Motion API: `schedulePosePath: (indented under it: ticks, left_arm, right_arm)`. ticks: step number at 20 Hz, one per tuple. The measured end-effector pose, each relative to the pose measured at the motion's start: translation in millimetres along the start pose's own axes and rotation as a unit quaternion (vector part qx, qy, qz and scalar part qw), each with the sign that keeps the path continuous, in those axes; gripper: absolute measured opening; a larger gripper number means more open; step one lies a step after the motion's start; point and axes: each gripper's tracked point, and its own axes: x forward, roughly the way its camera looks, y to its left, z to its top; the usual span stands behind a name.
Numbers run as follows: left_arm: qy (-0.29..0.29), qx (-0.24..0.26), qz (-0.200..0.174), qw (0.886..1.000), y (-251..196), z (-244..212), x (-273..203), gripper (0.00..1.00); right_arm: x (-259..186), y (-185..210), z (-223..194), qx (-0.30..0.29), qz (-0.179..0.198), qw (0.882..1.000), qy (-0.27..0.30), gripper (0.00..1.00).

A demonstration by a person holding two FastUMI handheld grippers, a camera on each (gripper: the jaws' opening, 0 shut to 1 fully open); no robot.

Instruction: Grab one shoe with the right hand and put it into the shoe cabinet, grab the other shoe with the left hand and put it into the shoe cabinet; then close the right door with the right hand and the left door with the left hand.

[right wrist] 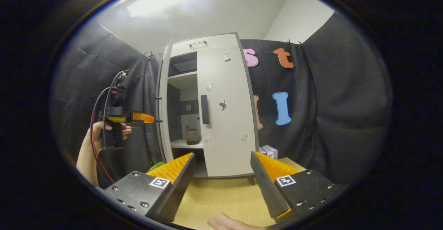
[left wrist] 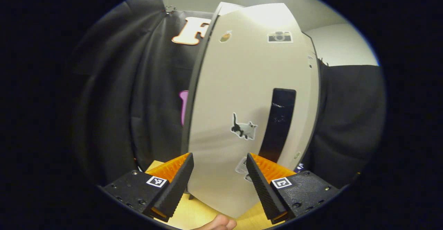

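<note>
Closing stage, judged from the layout. Right gripper view, far left of frame: left gripper [right wrist: 147, 118], held in a hand [right wrist: 100, 133], sits level just beside the outer face of the left door [right wrist: 161, 108], which stands swung out, edge-on, long axis vertical. How wide its jaws stand cannot be told from here. Centre-left: shoe cabinet [right wrist: 207, 43] interior exposed; one shoe [right wrist: 192, 136] rests on the lower shelf [right wrist: 183, 144]; the second shoe I cannot make out. Centre: right door [right wrist: 226, 119] looks shut, dark handle [right wrist: 205, 109] upright. Bottom: right gripper [right wrist: 221, 178] jaws wide, empty, above the bench [right wrist: 221, 195], well apart from the cabinet. Left gripper view: left gripper [left wrist: 219, 179] jaws wide, empty, the door face [left wrist: 242, 84] directly ahead and close. Judgement: left hand is nearer; push goes to frame right.
</note>
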Motion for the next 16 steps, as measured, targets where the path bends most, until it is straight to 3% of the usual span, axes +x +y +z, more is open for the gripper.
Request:
schedulePosePath:
  ticks: [4, 8, 11, 16]
  left_arm:
    - [-0.010, 0.034, 0.038, 0.999, -6, -9, -21, 0.97]
    - [-0.030, 0.073, 0.073, 0.994, -11, -7, -55, 0.94]
    - [-0.052, 0.083, 0.081, 0.992, -16, -4, -78, 0.97]
    - [-0.053, 0.080, 0.077, 0.992, -29, -19, -108, 0.93]
  right_arm:
    - [4, -4, 0, 0.000, -0.009, 1.000, 0.003, 0.98]
    - [7, -8, -1, 0.007, -0.014, 1.000, 0.005, 0.95]
    - [7, -11, -1, 0.011, -0.017, 1.000, 0.004, 0.95]
    - [4, -16, -2, 0.016, -0.022, 1.000, 0.004, 0.95]
